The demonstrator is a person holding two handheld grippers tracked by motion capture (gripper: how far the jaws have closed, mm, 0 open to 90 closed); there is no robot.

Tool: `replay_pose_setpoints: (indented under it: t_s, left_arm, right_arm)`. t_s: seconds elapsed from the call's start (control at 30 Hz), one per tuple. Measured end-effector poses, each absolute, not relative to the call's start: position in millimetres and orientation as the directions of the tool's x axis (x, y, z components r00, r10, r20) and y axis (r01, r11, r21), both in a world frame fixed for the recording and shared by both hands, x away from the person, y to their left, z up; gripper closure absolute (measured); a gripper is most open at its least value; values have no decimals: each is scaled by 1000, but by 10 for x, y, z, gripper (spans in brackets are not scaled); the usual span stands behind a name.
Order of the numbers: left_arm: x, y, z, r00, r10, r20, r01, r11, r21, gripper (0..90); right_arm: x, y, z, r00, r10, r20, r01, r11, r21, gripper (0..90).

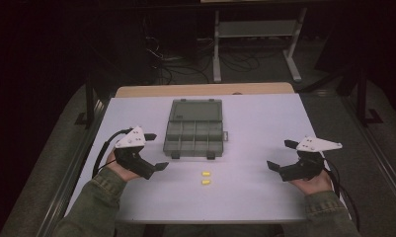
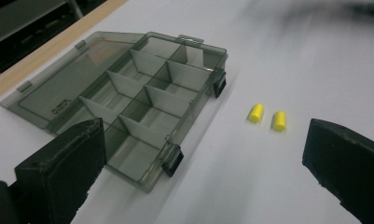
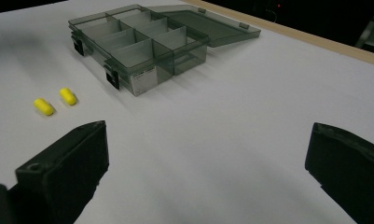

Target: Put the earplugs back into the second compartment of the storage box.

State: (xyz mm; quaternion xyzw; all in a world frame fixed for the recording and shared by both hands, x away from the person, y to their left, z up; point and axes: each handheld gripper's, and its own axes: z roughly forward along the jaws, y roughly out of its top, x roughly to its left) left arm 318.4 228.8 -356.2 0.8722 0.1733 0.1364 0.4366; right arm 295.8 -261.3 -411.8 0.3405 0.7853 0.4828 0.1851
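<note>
**Two grippers held apart, open organiser box and two yellow pieces between them**

High view: a white counter (image 1: 264,197) carries a smoky-grey compartment box (image 1: 193,134) near its middle, lid folded back flat toward the far edge. Just in front of the box lie two small yellow pieces (image 1: 205,177), one behind the other, close together and apart from the box. The left gripper (image 1: 155,150) sits at the counter's left, the right gripper (image 1: 277,155) at its right, each held in a hand with an olive sleeve — both well clear of the box and with jaws spread, holding nothing.

Left gripper view: the jaws stand wide at the bottom corners. Between them the box (image 2: 142,107) shows its divided compartments, seemingly all empty, though the tinted walls make that hard to confirm. Two black latches hang on its near wall. The yellow pieces (image 2: 267,116) lie side by side just beyond that wall.

Right gripper view: jaws again spread wide. The box (image 3: 138,44) sits far left of centre, a white label on its end wall; the yellow pieces (image 3: 55,101) lie near its latched side — untouched on the bare counter.
</note>
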Motion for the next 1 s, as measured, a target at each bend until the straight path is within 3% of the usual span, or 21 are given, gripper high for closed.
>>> replay_pose_setpoints:
  t_s: [1.0]
  left_arm:
    - [3271, 1478, -3768, 975, 211, 70, 98, -689, 718, 0]
  right_arm:
    - [2944, -2579, -4133, -714, 699, 38, 361, 321, 876, 0]
